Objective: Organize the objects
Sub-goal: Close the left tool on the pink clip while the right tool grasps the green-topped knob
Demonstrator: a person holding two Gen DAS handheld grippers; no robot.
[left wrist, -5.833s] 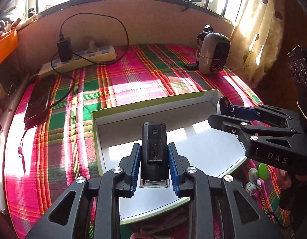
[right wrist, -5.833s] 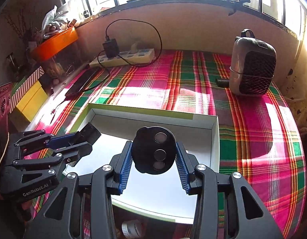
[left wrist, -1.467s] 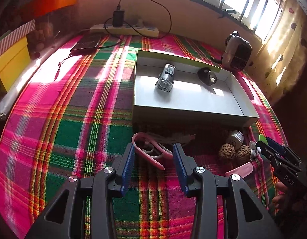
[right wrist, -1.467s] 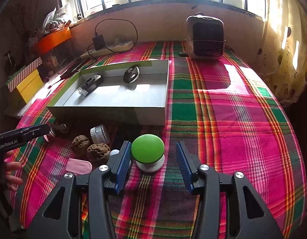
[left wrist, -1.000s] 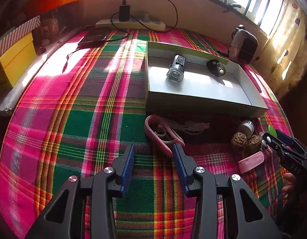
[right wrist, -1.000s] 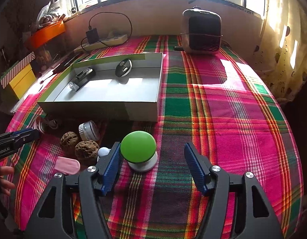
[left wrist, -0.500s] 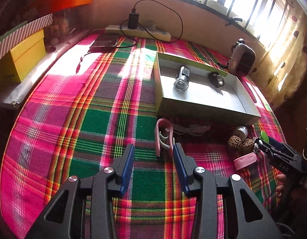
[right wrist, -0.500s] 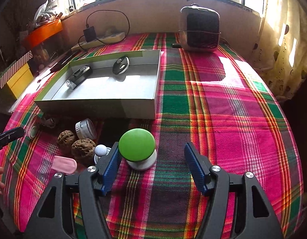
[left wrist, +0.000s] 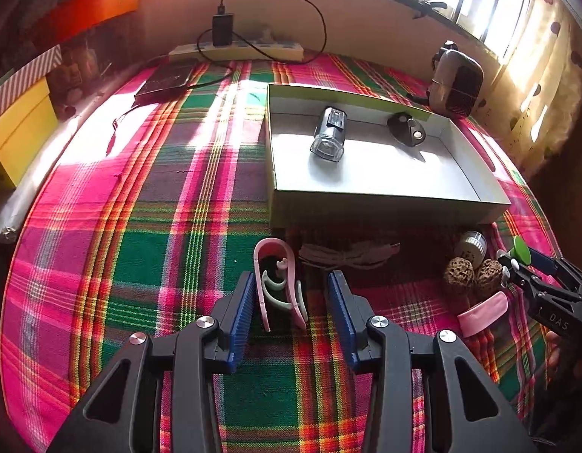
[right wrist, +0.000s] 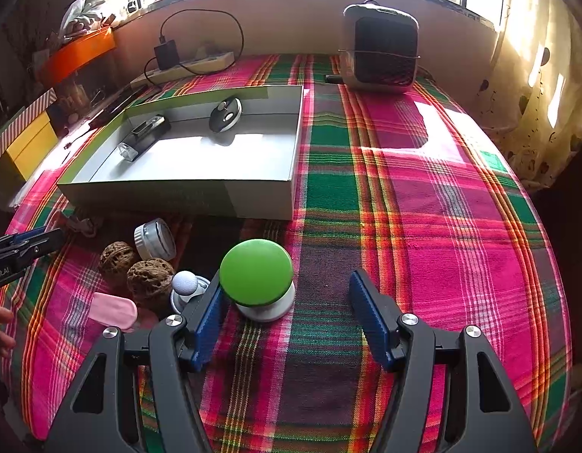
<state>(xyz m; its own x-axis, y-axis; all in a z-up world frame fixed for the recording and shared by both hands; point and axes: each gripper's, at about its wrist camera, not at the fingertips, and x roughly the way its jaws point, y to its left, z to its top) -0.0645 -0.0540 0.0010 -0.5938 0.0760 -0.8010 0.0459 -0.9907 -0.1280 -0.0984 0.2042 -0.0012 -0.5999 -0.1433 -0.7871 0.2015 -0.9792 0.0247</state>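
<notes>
Both tongs gape: left (left wrist: 290, 298) straddling pink clip (left wrist: 277, 283), right (right wrist: 287, 302) around green knob (right wrist: 257, 277).

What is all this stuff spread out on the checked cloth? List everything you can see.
box: 1, grey and green, mid-cloth
bike light: 1, black and silver, in box
round black gadget: 1, in box
pink clip: 1, between the left gripper's fingers, untouched
white cord: 1, bundled, before box
walnuts: 2, brown, before box
small jar: 1, clear, beside walnuts
green-topped knob: 1, white base, against the right gripper's left finger
white ball-topped piece: 1, beside knob
pink flat piece: 1, near walnuts
heater: 1, grey, far edge
power strip: 1, white, charger plugged in
dark tablet: 1, far left
yellow box: 1, left
left gripper: open
right gripper: open
</notes>
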